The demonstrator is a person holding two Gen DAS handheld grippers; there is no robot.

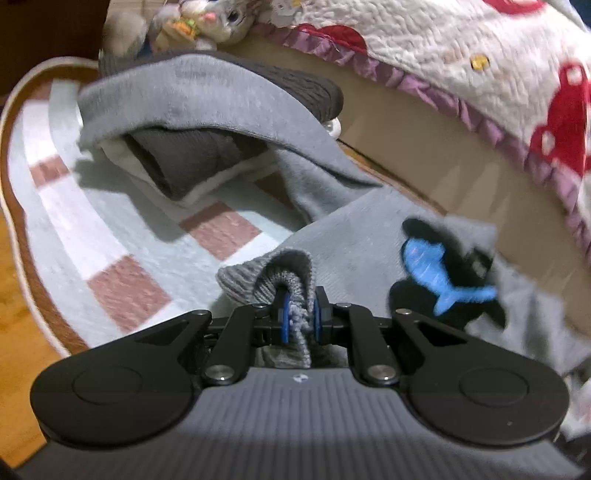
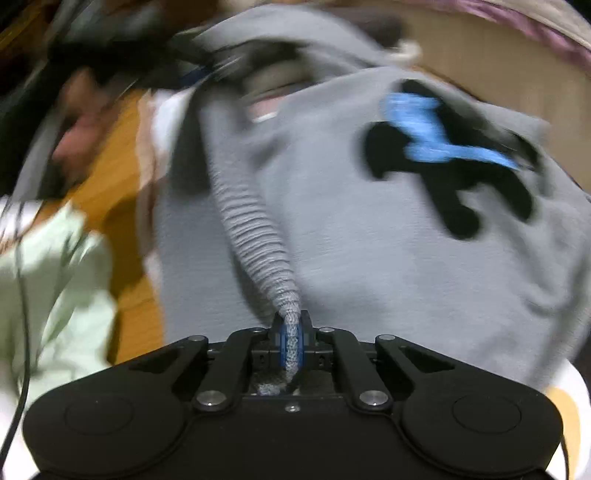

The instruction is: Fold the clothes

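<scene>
On the rug [image 1: 122,236] beside the bed [image 1: 424,147], a grey sweater [image 1: 351,236] hung lifted between two grippers; the left gripper [image 1: 298,317] was clenched on a bunch of ribbed hem [image 1: 269,275], the right gripper [image 2: 291,345] pinched tight on a ribbed band [image 2: 255,236] twisted thin as a rope. Judging from these views, either hold might slip: each bit only a narrow twist of stretchy knit, and the sweater's weight dragged on both; a slack sleeve [image 1: 207,99] draped over a darker pile [image 1: 199,158] toward the rug's far edge could snag there and spoil the fold; the right view was badly blurred, so alignment was hard to read. The sweater looked soft and fleecy, pale grey, creased and sagging, its lower part trailing toward the rug's near edge; a black-and-blue patch [image 1: 439,273] showed on its front. A plush toy [image 1: 214,18] sat beyond.
</scene>
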